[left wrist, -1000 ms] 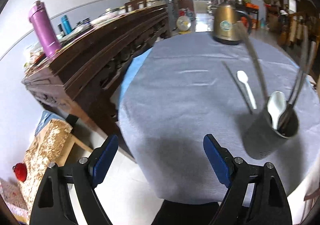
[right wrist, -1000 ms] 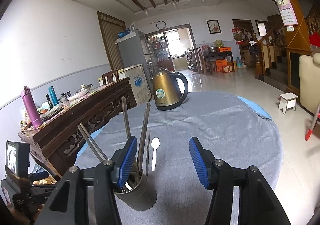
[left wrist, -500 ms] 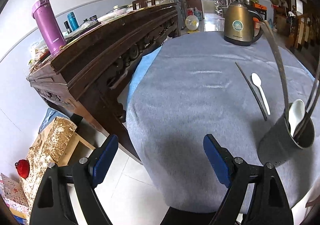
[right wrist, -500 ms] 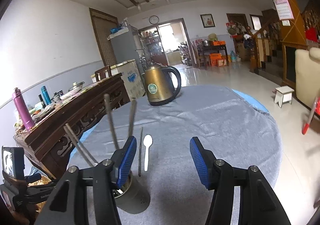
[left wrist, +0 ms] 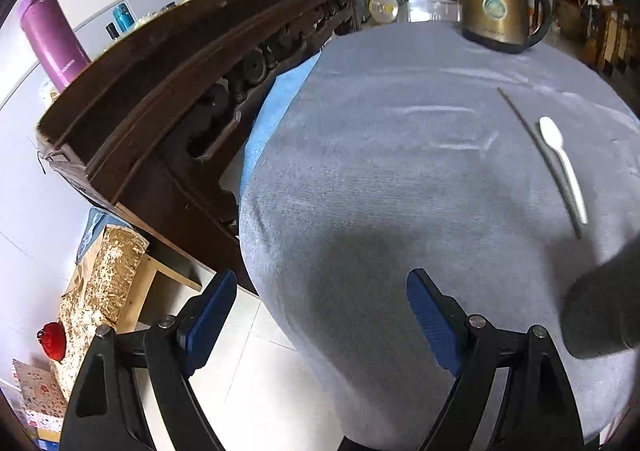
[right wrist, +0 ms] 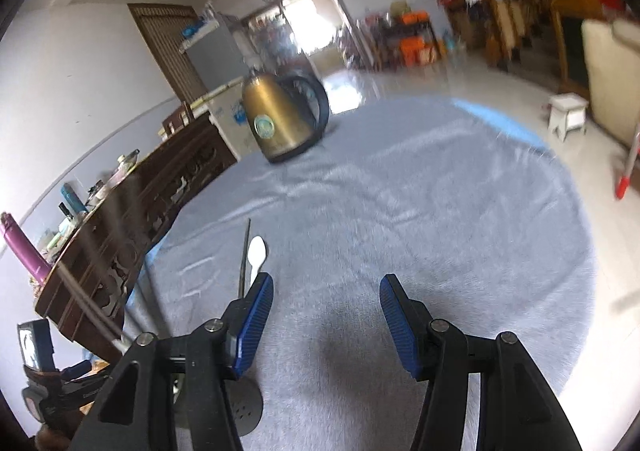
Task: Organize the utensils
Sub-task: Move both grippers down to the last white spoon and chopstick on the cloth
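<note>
The left tool (left wrist: 316, 323) hangs with jaws wide and empty over the near edge of the grey-clothed counter (left wrist: 380, 155), and the right tool (right wrist: 326, 311) is likewise spread and holding nothing. Ahead lie a dark chopstick (right wrist: 244, 263) and, just beside it, a white plastic spoon (right wrist: 256, 253), while the dark utensil holder (left wrist: 600, 315), blurred, sits at the view's edge. Judging by this, the step is fetching the loose pieces: the next move calls for closing on the spoon or chopstick and carrying it to the holder.

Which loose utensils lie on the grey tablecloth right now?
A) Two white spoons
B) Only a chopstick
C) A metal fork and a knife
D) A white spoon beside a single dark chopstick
D: the white spoon lies alongside one dark chopstick on the tablecloth, nearer than the kettle.
</note>
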Motion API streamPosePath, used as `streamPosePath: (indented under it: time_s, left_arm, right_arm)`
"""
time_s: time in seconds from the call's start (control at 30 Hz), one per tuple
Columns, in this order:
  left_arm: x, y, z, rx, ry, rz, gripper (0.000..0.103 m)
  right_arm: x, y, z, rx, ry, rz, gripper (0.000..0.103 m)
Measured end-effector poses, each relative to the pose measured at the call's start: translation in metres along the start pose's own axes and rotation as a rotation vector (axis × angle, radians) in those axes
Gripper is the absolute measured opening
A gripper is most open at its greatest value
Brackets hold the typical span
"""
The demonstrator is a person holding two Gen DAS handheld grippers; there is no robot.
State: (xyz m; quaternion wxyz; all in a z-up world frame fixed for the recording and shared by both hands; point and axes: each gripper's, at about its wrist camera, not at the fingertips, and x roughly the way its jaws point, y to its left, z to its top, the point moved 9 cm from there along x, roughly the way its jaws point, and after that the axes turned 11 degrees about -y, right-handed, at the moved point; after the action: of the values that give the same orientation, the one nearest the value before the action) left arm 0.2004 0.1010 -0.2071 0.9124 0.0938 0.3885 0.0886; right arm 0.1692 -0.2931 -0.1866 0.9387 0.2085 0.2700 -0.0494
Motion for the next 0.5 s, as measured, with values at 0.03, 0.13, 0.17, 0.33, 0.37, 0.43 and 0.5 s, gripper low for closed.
streamPosePath:
  time_s: [0.03,0.13,0.17,0.33,0.37,0.43,0.5]
  left_arm:
    - [0.004,0.001,0.001,0.001,0.008,0.007,0.087]
    - [0.019,0.003,0.005,0.003,0.032,0.022,0.087]
    - [0.023,0.001,0.007,0.004,0.039,0.02,0.087]
    - [0.045,-0.013,0.027,0.033,0.067,-0.009,0.087]
    - [0.048,-0.014,0.031,0.036,0.066,-0.013,0.087]
    - [0.056,-0.02,0.043,0.043,0.063,-0.026,0.087]
    - [0.062,-0.024,0.053,0.051,0.057,-0.036,0.087]
  right_arm:
    - [0.015,-0.004,-0.002,0.012,0.044,0.021,0.06]
    - [0.049,-0.007,-0.005,0.01,0.13,0.057,0.06]
    - [0.062,-0.007,-0.006,0.003,0.155,0.064,0.06]
    - [0.123,0.021,-0.013,-0.081,0.27,0.139,0.06]
    - [0.133,0.028,-0.013,-0.097,0.284,0.152,0.06]
    - [0.154,0.044,-0.015,-0.122,0.31,0.179,0.06]
    - [0.177,0.059,-0.019,-0.144,0.343,0.195,0.06]
